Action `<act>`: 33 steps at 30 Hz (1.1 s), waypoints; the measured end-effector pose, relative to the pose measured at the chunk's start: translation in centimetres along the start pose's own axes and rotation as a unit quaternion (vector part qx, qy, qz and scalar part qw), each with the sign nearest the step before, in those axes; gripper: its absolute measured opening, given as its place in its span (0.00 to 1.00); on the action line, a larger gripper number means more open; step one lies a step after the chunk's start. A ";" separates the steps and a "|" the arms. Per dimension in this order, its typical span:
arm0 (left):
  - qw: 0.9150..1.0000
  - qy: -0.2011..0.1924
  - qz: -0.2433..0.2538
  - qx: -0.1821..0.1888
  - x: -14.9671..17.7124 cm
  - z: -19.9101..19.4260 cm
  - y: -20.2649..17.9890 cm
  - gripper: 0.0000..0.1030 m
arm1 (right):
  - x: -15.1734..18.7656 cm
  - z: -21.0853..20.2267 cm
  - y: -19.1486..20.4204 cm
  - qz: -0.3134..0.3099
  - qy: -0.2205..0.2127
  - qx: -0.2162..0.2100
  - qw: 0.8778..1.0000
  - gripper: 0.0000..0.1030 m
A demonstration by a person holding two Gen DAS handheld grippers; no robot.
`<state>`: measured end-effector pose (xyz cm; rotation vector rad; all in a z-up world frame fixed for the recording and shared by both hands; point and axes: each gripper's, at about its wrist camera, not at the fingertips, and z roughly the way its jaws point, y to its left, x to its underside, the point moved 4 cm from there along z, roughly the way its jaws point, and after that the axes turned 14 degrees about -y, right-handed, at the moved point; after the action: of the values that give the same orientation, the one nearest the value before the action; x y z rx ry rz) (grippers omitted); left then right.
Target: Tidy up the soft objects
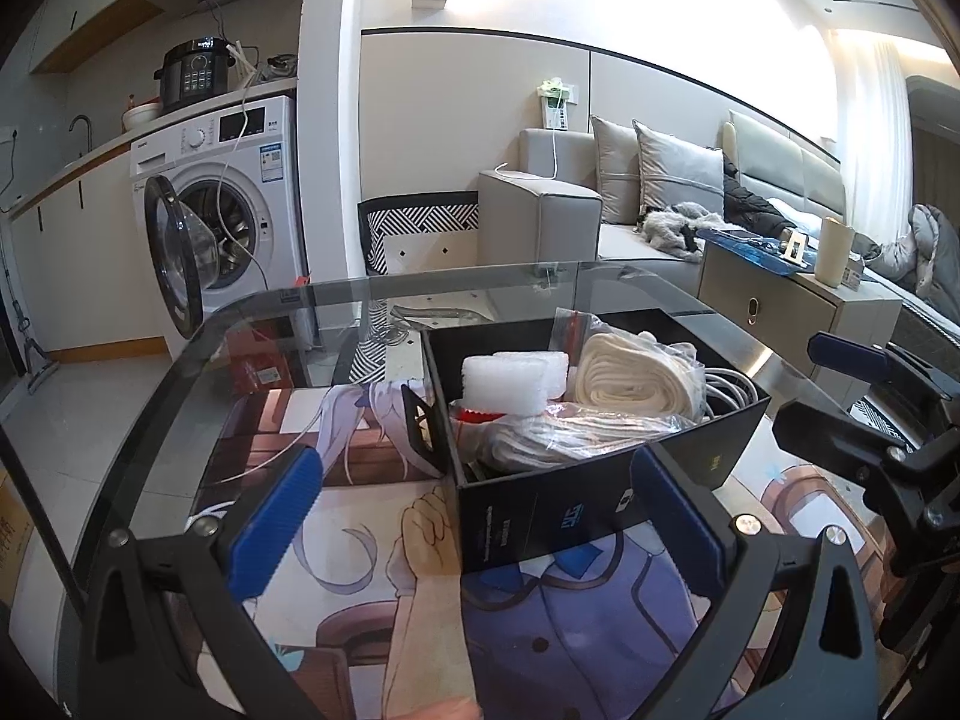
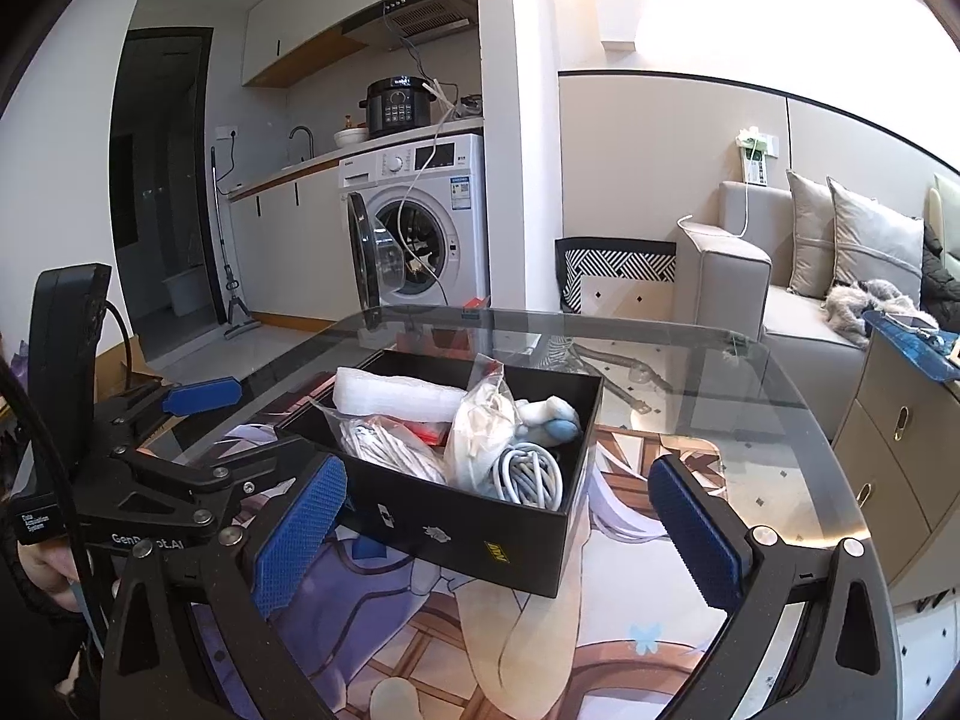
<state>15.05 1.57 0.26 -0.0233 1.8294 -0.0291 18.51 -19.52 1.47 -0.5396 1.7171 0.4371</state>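
Observation:
A black open box point(image 1: 576, 504) point(image 2: 480, 531) stands on the printed mat of the glass table. Inside lie white foam blocks point(image 1: 510, 381) point(image 2: 396, 399), a bagged cream cloth roll point(image 1: 636, 378) point(image 2: 480, 438), a bagged white cord bundle point(image 1: 570, 438) point(image 2: 384, 444), a coiled grey cable point(image 2: 531, 474) and a blue-white plush point(image 2: 555, 417). My left gripper point(image 1: 474, 519) hangs open just in front of the box's near wall, nothing between its blue pads. My right gripper point(image 2: 501, 531) is open too, straddling the box's near side without touching. Each gripper also shows in the other's view.
The round glass table edge point(image 1: 198, 336) curves close on the left. Behind are a washing machine point(image 1: 222, 204) with its door open, a grey sofa point(image 1: 600, 204) with cushions, and a beige cabinet point(image 2: 900, 438) at the right. A patterned stool point(image 2: 618, 273) stands beyond the table.

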 end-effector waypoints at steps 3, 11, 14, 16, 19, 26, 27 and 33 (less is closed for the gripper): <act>1.000 0.000 0.004 -0.001 0.3 0.1 -0.1 1.00 | 0.4 0.0 0.2 0.001 -0.003 0.001 1.000 0.99; 1.000 -0.004 -0.006 -0.003 0.3 0.0 0.1 1.00 | 0.7 0.1 0.5 -0.007 -0.008 -0.001 1.000 0.99; 1.000 -0.006 -0.005 -0.004 0.3 -0.1 0.1 1.00 | 0.7 0.0 0.5 -0.005 -0.010 -0.001 1.000 0.99; 1.000 -0.005 -0.006 -0.004 0.3 -0.1 0.2 1.00 | 0.6 -0.1 0.4 -0.006 -0.012 0.002 1.000 0.99; 1.000 -0.002 -0.005 -0.008 0.4 -0.1 0.2 1.00 | 0.5 -0.2 0.4 -0.011 -0.017 0.007 1.000 0.99; 1.000 0.004 -0.007 -0.009 0.4 0.1 0.1 1.00 | 0.5 -0.4 0.9 -0.027 -0.023 0.010 0.999 0.99; 1.000 0.001 -0.007 -0.008 0.3 0.0 0.1 1.00 | 0.5 -0.4 0.9 -0.027 -0.023 0.010 0.999 0.99; 1.000 0.002 -0.009 -0.008 0.3 0.0 0.2 1.00 | 0.6 -0.3 1.1 -0.025 -0.022 0.012 0.999 0.99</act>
<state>15.02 1.75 -0.05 -0.0507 1.8333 -0.0257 17.55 -18.89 0.96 -0.5511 1.6612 0.3899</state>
